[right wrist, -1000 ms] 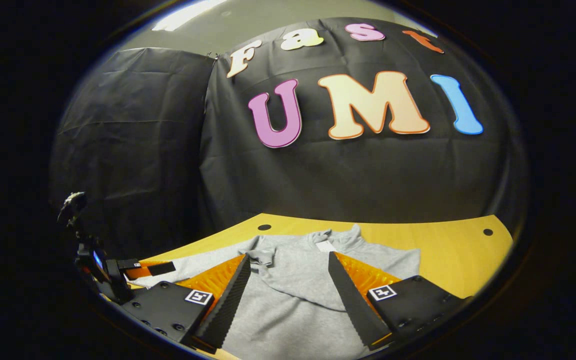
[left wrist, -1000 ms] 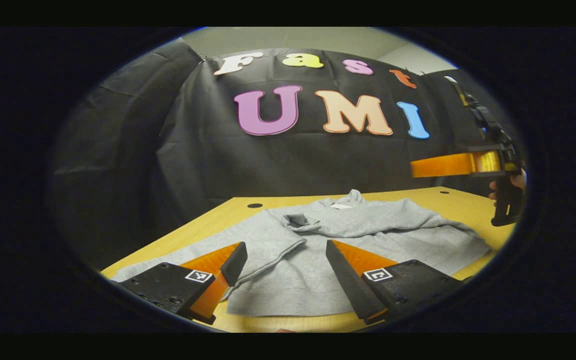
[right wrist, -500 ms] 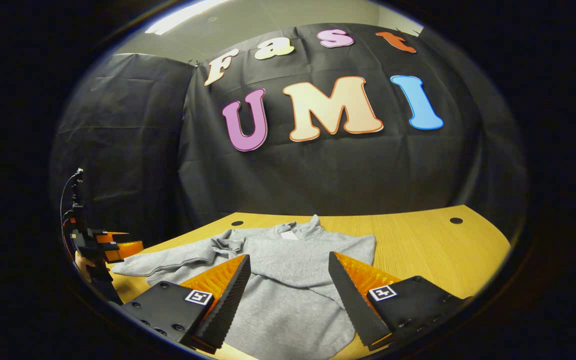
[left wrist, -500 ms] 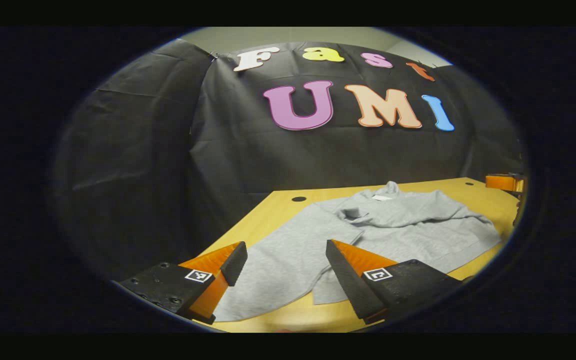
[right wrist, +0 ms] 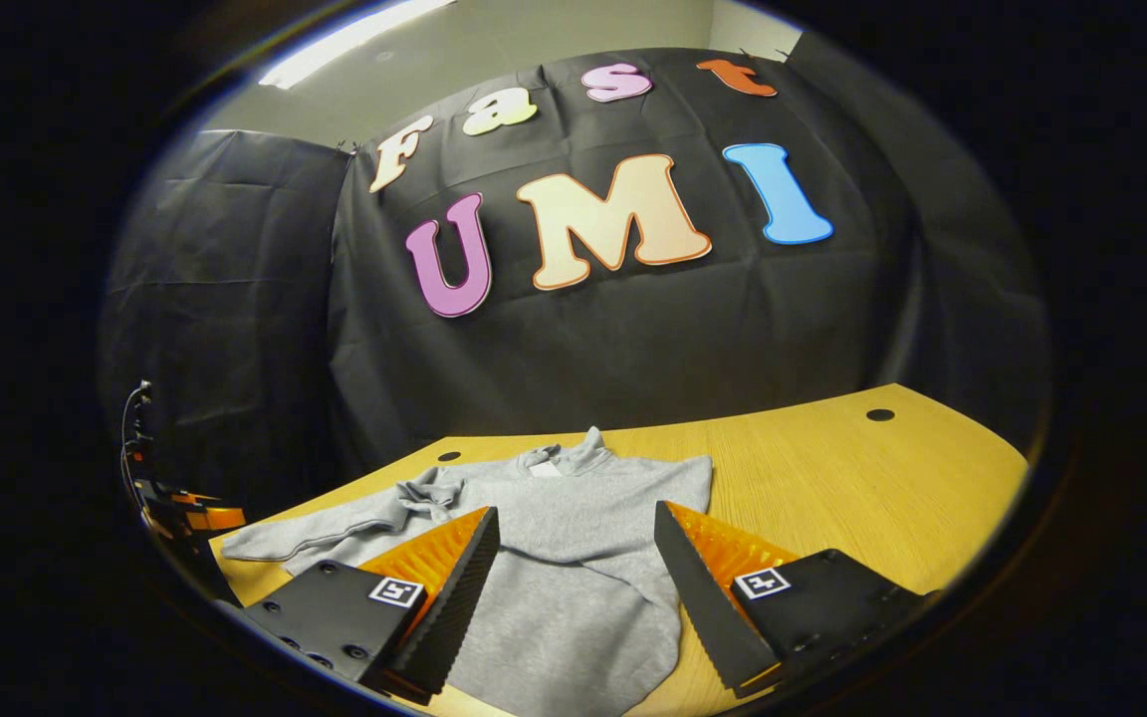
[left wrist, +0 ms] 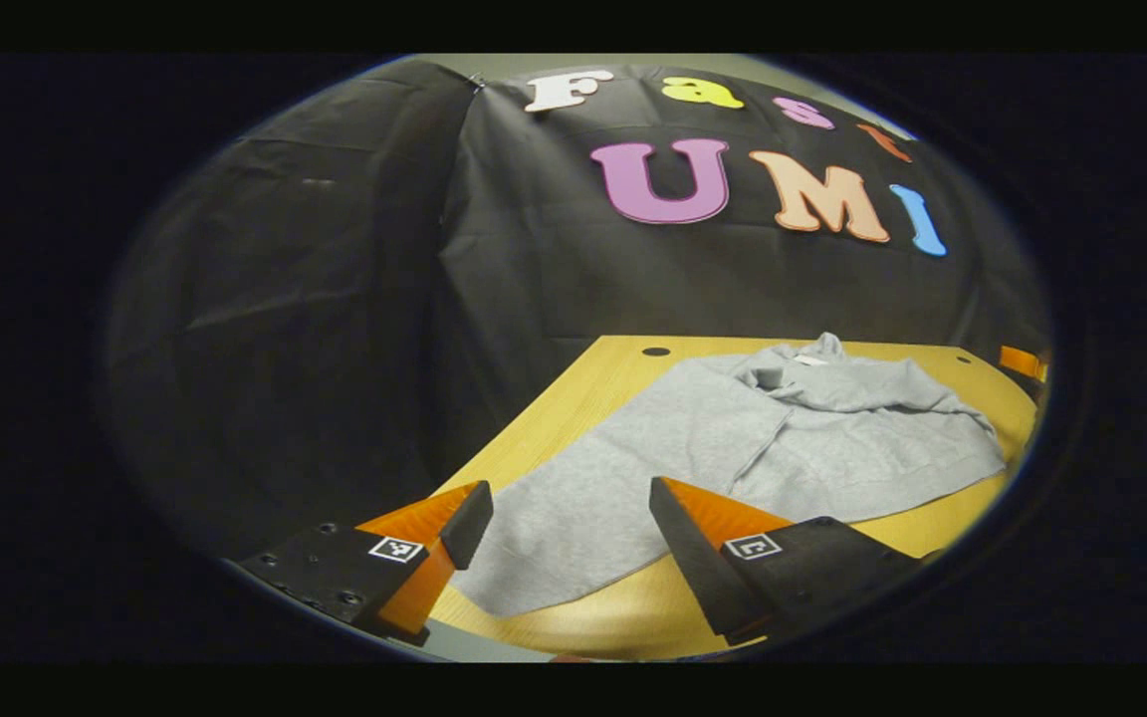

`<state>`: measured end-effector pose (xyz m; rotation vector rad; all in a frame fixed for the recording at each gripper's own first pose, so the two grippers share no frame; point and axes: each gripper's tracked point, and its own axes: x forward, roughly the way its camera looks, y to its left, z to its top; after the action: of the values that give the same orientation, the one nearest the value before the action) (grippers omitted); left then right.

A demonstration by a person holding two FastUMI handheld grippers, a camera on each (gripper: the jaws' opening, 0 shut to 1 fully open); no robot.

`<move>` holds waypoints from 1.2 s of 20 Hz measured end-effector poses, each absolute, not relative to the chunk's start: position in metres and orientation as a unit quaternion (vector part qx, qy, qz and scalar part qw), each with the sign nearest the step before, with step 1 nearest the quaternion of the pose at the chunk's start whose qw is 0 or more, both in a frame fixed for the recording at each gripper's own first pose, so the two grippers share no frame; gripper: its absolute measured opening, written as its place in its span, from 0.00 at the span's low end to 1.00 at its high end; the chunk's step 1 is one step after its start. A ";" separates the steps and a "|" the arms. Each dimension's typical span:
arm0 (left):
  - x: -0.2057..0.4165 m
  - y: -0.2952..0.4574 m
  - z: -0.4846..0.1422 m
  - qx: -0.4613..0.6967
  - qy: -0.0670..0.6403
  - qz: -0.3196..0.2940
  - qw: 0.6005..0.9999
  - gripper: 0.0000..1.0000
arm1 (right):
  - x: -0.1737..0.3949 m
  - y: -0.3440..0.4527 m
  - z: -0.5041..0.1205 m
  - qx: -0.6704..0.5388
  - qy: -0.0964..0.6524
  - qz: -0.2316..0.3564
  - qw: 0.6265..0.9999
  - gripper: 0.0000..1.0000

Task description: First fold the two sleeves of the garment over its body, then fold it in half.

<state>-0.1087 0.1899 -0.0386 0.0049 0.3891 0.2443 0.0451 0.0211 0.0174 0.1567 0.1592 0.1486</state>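
A grey sweatshirt (left wrist: 783, 438) lies flat on the wooden table (left wrist: 573, 398), collar at the far side. A sleeve cuff (right wrist: 424, 488) is bunched on the chest near the collar (right wrist: 573, 458). My left gripper (left wrist: 569, 490) is open and holds nothing, hovering off the near left corner of the cloth. Over the sweatshirt's (right wrist: 573, 588) lower body hangs my right gripper (right wrist: 575, 510), open with nothing between its fingers. The right gripper (left wrist: 1020, 360) shows at the far right edge of the left gripper view, and the left gripper (right wrist: 180, 516) at the left edge of the right gripper view.
The black cloth wall stands close behind the table and along its left side. Small round holes (right wrist: 879, 414) (left wrist: 655, 352) sit near the table's (right wrist: 832, 478) far corners. Bare wood stretches to the right of the sweatshirt.
My left gripper has drawn away to the left of the sweatshirt. The right gripper has shifted right and slid to the edge of the left gripper view. Both stayed open.
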 end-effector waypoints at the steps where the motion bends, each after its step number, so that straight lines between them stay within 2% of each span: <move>1: -0.113 0.194 -0.046 -0.002 0.200 0.128 0.971 0.93 | 0.046 0.019 0.017 0.080 0.078 0.071 0.991 0.97; 7: -0.130 0.213 -0.076 -0.017 0.237 0.155 0.959 0.94 | 0.044 0.020 0.013 0.084 0.085 0.074 0.990 0.97; 15: -0.142 0.221 -0.106 -0.035 0.279 0.158 0.946 0.94 | 0.041 0.018 0.016 0.085 0.084 0.073 0.990 0.98; 22: -0.141 0.221 -0.105 -0.034 0.273 0.151 0.949 0.95 | 0.036 0.012 0.018 0.091 0.091 0.072 0.989 0.98; 24: -0.140 0.219 -0.103 -0.039 0.268 0.147 0.951 0.91 | 0.035 0.011 0.019 0.090 0.092 0.073 0.989 0.98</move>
<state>-0.1397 0.2192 -0.1029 -0.0799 0.5455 0.2992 0.0352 0.0111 0.0188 0.1800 0.1849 0.1458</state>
